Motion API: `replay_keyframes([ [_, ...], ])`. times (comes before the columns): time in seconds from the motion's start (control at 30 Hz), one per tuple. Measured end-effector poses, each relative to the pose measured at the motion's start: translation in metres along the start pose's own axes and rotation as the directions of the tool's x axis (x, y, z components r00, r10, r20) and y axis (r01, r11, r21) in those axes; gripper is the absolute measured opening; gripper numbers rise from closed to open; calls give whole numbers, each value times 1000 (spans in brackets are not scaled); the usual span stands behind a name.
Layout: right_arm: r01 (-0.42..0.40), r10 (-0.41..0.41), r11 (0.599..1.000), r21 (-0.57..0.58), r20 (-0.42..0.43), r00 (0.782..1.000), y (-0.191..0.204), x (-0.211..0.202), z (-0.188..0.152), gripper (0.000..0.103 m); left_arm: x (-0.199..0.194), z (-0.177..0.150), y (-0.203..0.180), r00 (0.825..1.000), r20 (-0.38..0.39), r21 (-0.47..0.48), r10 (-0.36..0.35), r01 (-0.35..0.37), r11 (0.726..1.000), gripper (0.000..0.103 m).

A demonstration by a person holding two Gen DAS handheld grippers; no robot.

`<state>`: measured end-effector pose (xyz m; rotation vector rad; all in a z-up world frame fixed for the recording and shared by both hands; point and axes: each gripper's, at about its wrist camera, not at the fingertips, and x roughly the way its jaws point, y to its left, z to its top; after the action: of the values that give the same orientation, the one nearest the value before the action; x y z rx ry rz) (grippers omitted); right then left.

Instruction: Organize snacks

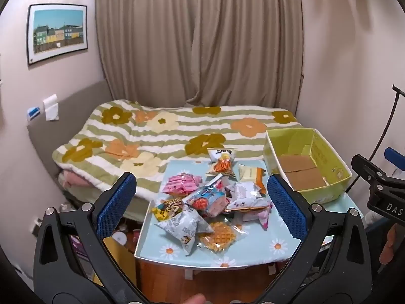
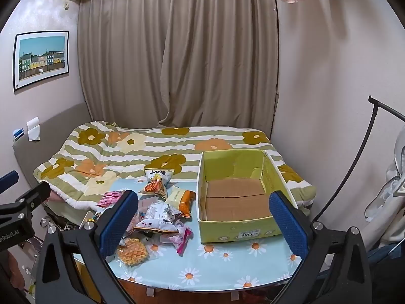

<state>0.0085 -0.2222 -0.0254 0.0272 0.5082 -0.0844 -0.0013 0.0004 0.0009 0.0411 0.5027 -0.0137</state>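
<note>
Left gripper (image 1: 200, 197) spread wide, empty, above snack pile (image 1: 207, 202); right gripper (image 2: 202, 220) likewise spread. Green box (image 2: 238, 233) at pile's three o'clock. Pinch top packet's edge, then lift.

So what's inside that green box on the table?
The green box holds no snacks that I can see: only its brown cardboard floor flaps show. Its near wall hides the strip of floor just behind it.

Both wrist views look forward and slightly down over the worktop (image 1: 253, 250) toward the bed (image 2: 131, 152) and curtain (image 1: 202, 38), sharing snack pile (image 1: 205, 202) and cardboard box (image 2: 238, 197), the right view nearer the box.
</note>
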Motion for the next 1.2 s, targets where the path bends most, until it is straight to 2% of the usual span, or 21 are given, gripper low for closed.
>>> replay_keyframes([
  [0.07,-2,2,1000,4,-1,1000,1,0,0,103,2,1,-1,1000,-20,3,-11,11,1000,103],
  [0.13,-3,3,1000,7,-1,1000,2,-1,1,103,-3,-1,-3,1000,2,1,-9,9,1000,103],
  [0.2,-2,2,1000,7,-1,1000,3,-3,0,103,4,4,-1,1000,-28,2,-9,9,1000,103],
  [0.5,11,-11,1000,0,-12,1000,-1,6,2,103,5,-1,0,1000,10,-9,8,-8,1000,103],
  [1.2,34,-34,999,3,-7,999,6,3,-2,103,10,-1,10,1000,-6,-23,-5,5,1000,103],
])
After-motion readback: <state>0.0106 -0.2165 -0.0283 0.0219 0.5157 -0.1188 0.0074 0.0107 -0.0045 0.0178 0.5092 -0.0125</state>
